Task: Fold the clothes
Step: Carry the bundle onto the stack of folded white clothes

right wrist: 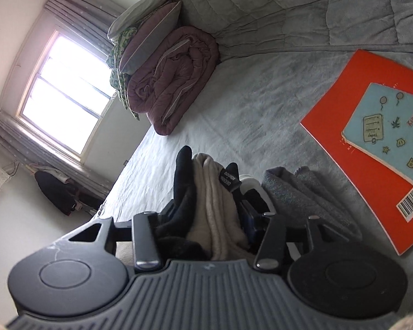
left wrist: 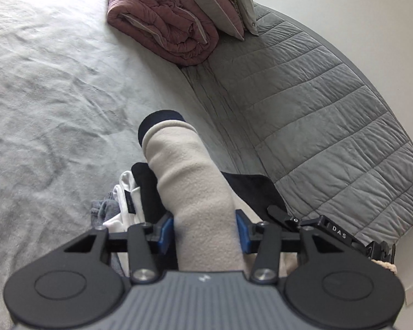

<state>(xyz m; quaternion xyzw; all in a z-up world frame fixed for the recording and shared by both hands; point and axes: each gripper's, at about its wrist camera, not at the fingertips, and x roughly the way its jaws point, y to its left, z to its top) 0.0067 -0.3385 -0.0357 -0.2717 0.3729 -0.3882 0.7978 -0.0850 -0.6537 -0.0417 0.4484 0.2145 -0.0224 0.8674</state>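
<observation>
The left gripper (left wrist: 205, 232) has a cream fleece sleeve with a dark navy cuff (left wrist: 191, 181) running up between its blue-padded jaws; the jaws stand partly open, and the fleece fills the gap from pad to pad, so they look closed on it, though how firmly they press cannot be told. The sleeve reaches away from the gripper over the pale grey plush bed cover (left wrist: 49, 88), its cuff at the far end. Beneath and to the left of it lies a small heap of other clothes: a black garment (left wrist: 148, 192), a white one (left wrist: 126, 200) and a grey knit piece (left wrist: 102, 209). Far across the bed a rolled mauve quilt (left wrist: 165, 24) sits against the grey quilted headboard (left wrist: 316, 104), with pillows (left wrist: 223, 8) stacked on it. The right gripper (right wrist: 208, 220) holds a bunched fold of the same cream fleece with black trim (right wrist: 214, 206) between its jaws, which also stand partly open with the cloth packed between them; the right pad is mostly hidden. Just to the right of it lies a grey knit garment (right wrist: 297, 192) on the bed, and farther right an orange book (right wrist: 352, 137) with a light blue illustrated book (right wrist: 391, 126) resting on it. A bright window (right wrist: 66, 101) with grey curtains shows at the far left.
</observation>
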